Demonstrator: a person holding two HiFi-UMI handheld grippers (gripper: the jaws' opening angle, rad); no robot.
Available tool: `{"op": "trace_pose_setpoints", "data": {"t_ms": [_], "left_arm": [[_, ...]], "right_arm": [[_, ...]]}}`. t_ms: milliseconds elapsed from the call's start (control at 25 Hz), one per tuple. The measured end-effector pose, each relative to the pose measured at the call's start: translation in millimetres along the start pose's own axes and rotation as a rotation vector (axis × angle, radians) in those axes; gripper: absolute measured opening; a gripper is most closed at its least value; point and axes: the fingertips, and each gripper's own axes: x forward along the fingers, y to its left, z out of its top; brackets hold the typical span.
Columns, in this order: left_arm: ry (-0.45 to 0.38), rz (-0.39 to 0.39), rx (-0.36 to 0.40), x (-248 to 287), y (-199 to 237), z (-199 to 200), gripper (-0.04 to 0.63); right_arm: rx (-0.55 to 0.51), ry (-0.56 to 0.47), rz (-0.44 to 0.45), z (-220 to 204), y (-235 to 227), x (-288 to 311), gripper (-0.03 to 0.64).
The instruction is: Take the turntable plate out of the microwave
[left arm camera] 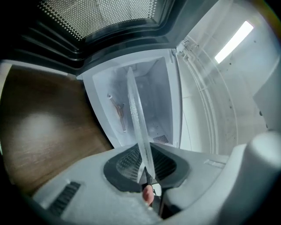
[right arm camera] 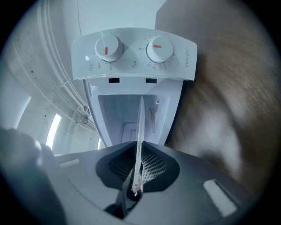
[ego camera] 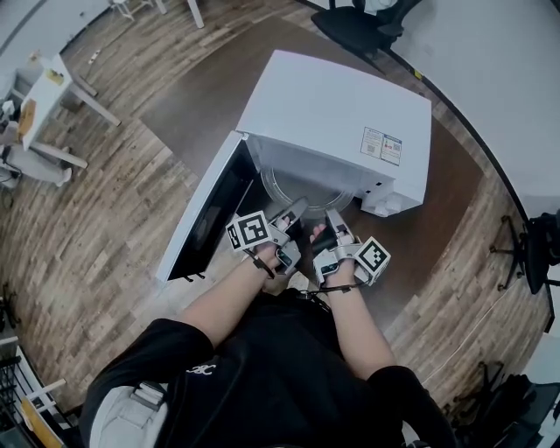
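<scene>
Microwave (ego camera: 337, 131) on table (ego camera: 446, 210), cavity facing person. Door (ego camera: 206, 223) swung open at microwave's left. Panel (right arm camera: 134, 55) on microwave's front, right of cavity. Plate (ego camera: 306, 188) in cavity mouth, near rim out front. Left gripper (ego camera: 299, 208) before microwave, jaws clamped on plate's near-left rim. Right gripper (ego camera: 333, 216) just beside it, clamped on near-right rim. Chair (ego camera: 359, 26) behind microwave, well apart. Desk (ego camera: 48, 87) far left of microwave, on floor (ego camera: 105, 227).
</scene>
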Motion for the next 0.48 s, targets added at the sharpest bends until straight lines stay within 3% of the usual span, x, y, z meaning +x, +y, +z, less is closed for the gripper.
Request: {"op": "trace_pose_setpoints", "data": {"t_ms": [160, 320, 480], "left_arm": [[-0.007, -0.033, -0.025, -7.0, -13.8, -8.0, 0.048], [-0.011, -0.029, 0.034, -14.4, -26.9, -7.1, 0.048], [-0.023, -0.04, 0.042, -18.4, -38.3, -6.9, 0.048]], "right_arm": [[-0.016, 0.02, 0.0, -6.1, 11.6, -10.1, 0.041], [-0.033, 0.033, 0.002, -9.9, 23.8, -17.4, 0.04], [-0.008, 0.024, 0.021, -12.5, 33.0, -20.7, 0.037]]}}
